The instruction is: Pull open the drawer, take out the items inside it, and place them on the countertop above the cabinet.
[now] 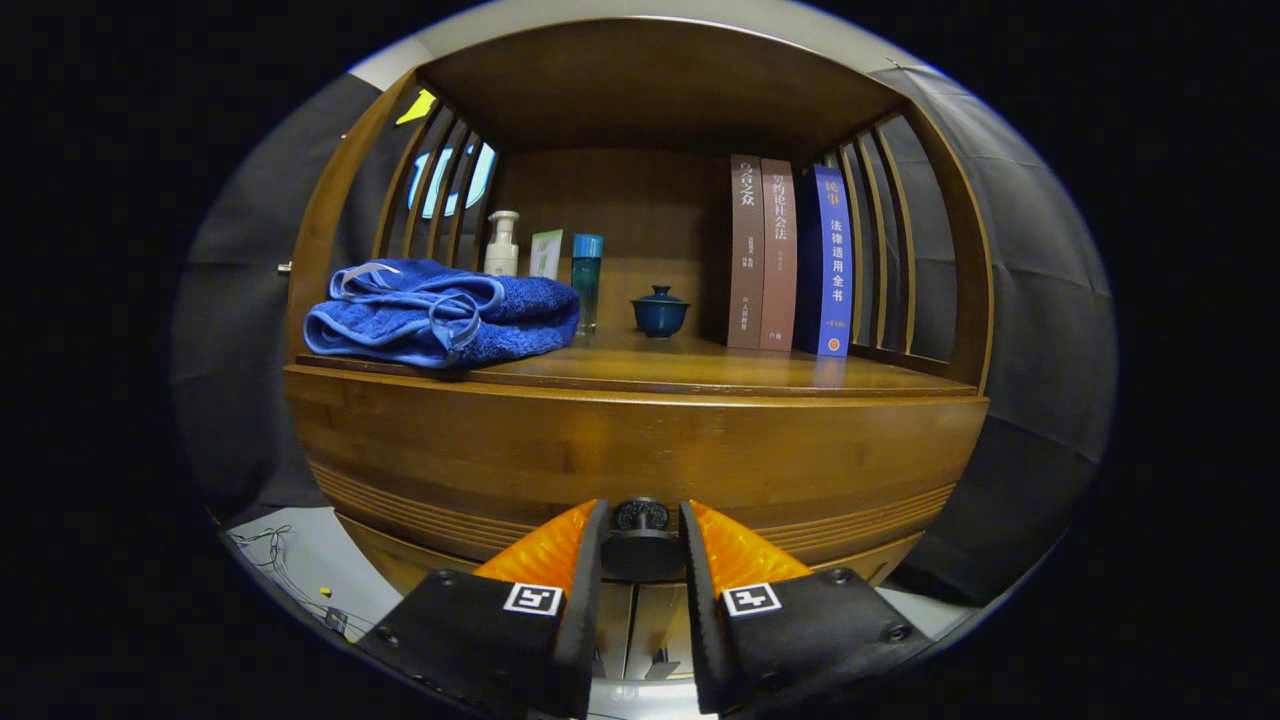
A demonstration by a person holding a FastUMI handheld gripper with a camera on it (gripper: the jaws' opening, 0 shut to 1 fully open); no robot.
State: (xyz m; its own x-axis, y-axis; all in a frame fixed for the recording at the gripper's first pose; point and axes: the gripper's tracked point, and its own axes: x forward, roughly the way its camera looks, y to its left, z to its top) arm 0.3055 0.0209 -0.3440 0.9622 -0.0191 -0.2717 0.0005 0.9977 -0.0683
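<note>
A wooden cabinet fills the scene, its drawer front (640, 450) a broad brown panel just ahead of me. A dark round knob (641, 516) sticks out of the drawer's lower middle. My gripper (642, 530) has a finger on each side of that knob, and both press on it. The drawer looks closed; its inside is hidden. Above the drawer runs the countertop (700, 372), a wooden shelf under a wooden roof.
On the countertop lie a folded blue towel (440, 312) at the left, a pump bottle (502, 244), a small box (546, 254), a teal bottle (587, 280), a lidded blue cup (660, 312) and three upright books (790, 258). Slatted side walls close both ends.
</note>
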